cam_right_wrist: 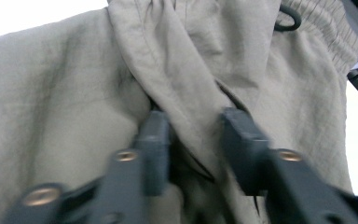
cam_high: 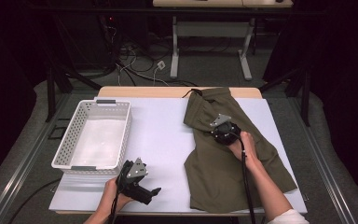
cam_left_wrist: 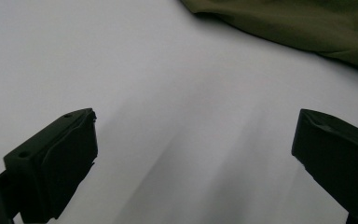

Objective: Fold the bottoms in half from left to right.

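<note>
An olive-green garment (cam_high: 223, 172) with an elastic waistband and a dark drawstring (cam_right_wrist: 289, 17) lies spread over the right half of the white table (cam_high: 163, 135), waistband at the far edge. My right gripper (cam_high: 216, 128) rests on its upper part, a hand behind it. In the right gripper view the jaws of that gripper (cam_right_wrist: 196, 140) stand a little apart on either side of a raised fold of the fabric (cam_right_wrist: 177, 93), not pinching it. My left gripper (cam_high: 154, 192) is low over bare table near the front edge, open wide (cam_left_wrist: 193, 149) and empty, with the garment's edge (cam_left_wrist: 307, 23) beyond it.
A white perforated plastic basket (cam_high: 121, 135) with grey handles stands on the left of the table, nothing visible inside. Beyond the table are a white desk frame (cam_high: 209, 42) and cables on the floor. Bare table lies between basket and garment.
</note>
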Available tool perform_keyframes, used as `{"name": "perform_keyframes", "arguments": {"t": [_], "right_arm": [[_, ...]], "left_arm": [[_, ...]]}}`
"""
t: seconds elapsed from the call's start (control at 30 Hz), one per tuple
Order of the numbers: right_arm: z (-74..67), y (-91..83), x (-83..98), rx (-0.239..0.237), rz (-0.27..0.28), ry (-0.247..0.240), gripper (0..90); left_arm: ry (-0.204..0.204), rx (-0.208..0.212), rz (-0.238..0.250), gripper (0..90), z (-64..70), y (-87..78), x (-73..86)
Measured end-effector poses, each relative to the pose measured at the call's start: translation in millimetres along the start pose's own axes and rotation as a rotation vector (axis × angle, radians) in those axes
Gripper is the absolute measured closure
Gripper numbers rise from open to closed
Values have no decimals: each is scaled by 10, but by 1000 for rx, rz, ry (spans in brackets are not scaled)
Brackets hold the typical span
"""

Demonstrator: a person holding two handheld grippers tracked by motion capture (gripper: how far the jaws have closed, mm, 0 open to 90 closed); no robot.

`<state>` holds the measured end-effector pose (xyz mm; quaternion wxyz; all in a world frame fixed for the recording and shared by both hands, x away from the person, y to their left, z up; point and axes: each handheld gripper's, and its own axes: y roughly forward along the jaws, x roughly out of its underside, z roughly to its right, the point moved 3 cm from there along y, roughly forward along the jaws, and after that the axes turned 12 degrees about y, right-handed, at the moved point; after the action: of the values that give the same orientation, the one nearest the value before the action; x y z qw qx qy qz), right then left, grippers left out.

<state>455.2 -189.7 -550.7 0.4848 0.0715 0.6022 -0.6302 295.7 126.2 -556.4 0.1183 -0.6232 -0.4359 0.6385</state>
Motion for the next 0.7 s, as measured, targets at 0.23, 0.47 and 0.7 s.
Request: {"name": "perform_keyframes", "arguments": {"t": [0.23,0.47,0.7], "right_arm": [[93,-32,-34,34,55,53,890],[320,-95,-68,74,98,131,896],[548,-83,-24,126,103,212,897]], "left_arm": [[-2,-6,4,0,-2,-7,1],[-2,-6,3,0,-2,-8,2],[-3,-8,4,0,-2,-11,2]]}}
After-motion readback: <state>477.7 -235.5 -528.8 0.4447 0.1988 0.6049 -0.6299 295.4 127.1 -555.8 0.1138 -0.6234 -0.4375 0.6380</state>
